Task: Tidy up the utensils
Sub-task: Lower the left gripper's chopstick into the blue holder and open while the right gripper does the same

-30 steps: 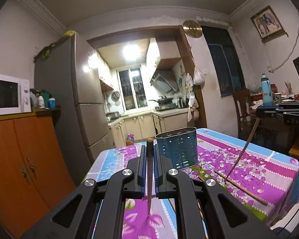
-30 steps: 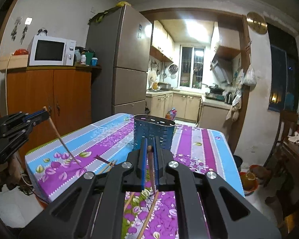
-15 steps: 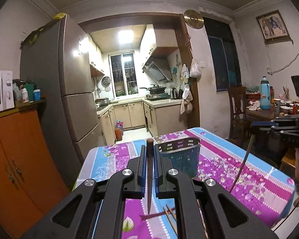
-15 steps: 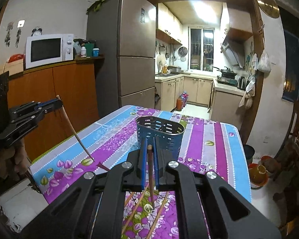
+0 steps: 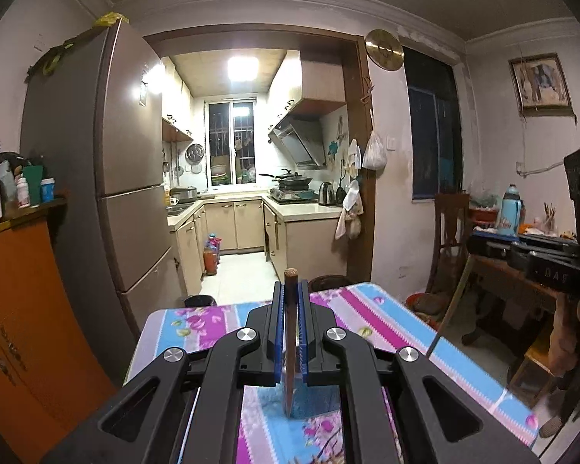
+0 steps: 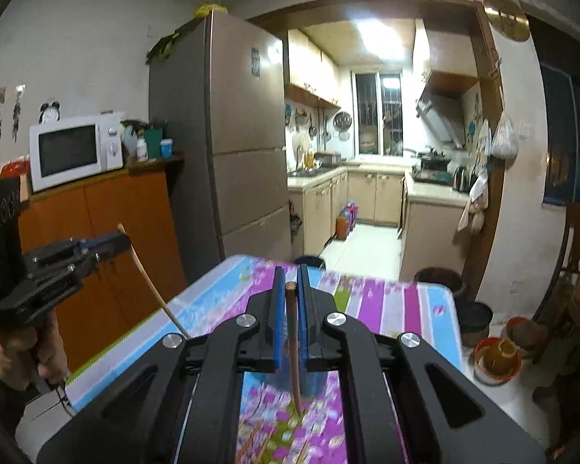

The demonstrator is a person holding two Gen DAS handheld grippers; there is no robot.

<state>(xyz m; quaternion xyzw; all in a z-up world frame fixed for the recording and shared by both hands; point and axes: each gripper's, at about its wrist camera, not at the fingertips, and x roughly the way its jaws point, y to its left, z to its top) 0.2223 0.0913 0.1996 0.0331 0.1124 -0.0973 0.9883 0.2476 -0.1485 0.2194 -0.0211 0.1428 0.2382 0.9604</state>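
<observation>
The left gripper [image 5: 290, 301] is clamped on a dark chopstick [image 5: 289, 348], long axis near vertical, tip down. The right gripper [image 6: 289, 290] likewise grips a brown chopstick [image 6: 294, 352], tip down and slightly tilted. Both hang above the floral tablecloth [image 5: 375, 309]; its far edge borders open floor toward the kitchen.

Lit kitchen [image 5: 243, 178] beyond brown fridge [image 5: 108, 162]

I can read pale letters, "DAS", on my black plastic right gripper [image 5: 483, 246], at three o'clock in my left camera.
</observation>
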